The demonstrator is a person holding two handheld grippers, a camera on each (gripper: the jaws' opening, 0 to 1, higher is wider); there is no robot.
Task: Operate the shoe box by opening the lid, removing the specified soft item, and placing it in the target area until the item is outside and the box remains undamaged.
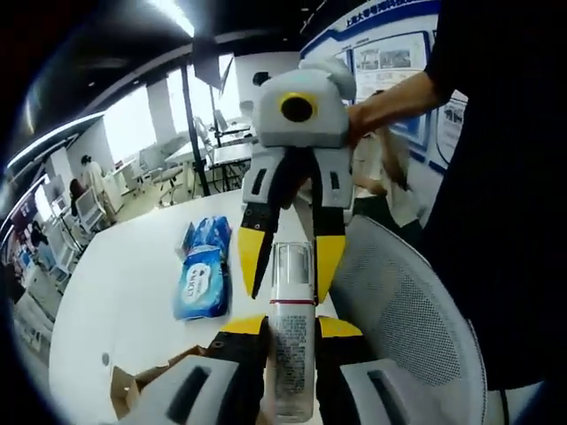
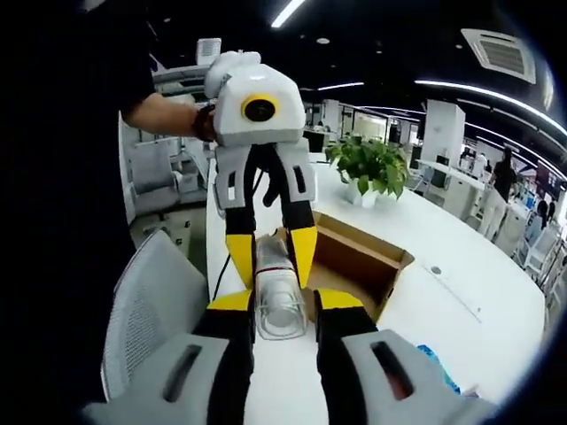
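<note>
Both grippers, left [image 1: 291, 329] and right [image 2: 276, 305], grasp one bottle [image 1: 291, 332] between their jaws, above the bench [image 1: 133, 283]; open box [image 2: 354, 257] behind, wipes pack [image 1: 202, 282] beside.

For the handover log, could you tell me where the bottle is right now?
The bottle is held in the air between both grippers, above the white table beside the mesh chair; in the right gripper view the open box lies just behind it.

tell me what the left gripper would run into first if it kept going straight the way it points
The left gripper is shut on a bottle, and the right gripper faces it, clamped on the bottle's clear cap end. Going straight, it would likely meet the right gripper first.
</note>
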